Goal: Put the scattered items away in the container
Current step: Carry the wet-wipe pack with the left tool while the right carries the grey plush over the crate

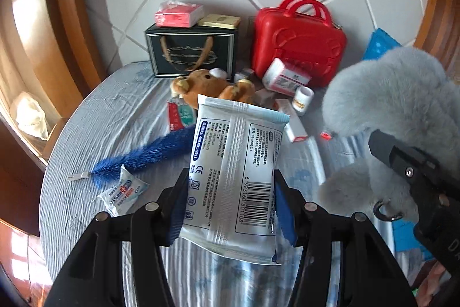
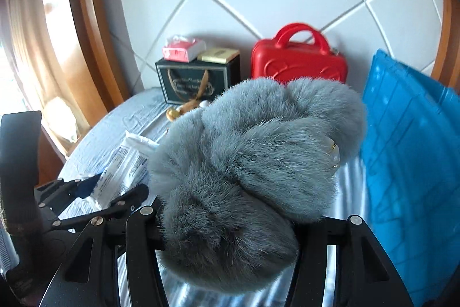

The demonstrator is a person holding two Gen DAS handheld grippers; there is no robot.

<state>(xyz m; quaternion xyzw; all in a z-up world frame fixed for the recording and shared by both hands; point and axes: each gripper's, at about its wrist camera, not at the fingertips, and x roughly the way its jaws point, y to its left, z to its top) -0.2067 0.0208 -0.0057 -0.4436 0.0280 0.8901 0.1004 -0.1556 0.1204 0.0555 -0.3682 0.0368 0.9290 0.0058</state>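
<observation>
Glossy plastic wipes packet (image 1: pixel 234 177), fluffy grey fur toy (image 2: pixel 247 163), shiny red plastic case (image 1: pixel 299 45).

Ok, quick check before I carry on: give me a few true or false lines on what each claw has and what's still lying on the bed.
1. The left claw grips a white wipes pack. True.
2. The right claw is empty. False: it holds a grey furry item.
3. The red case stands against the wall. True.
4. The blue feather is in the left claw. False: it lies on the bed sheet.
5. The brown plush toy sits on top of the black gift bag. False: it lies in front of it.
</observation>
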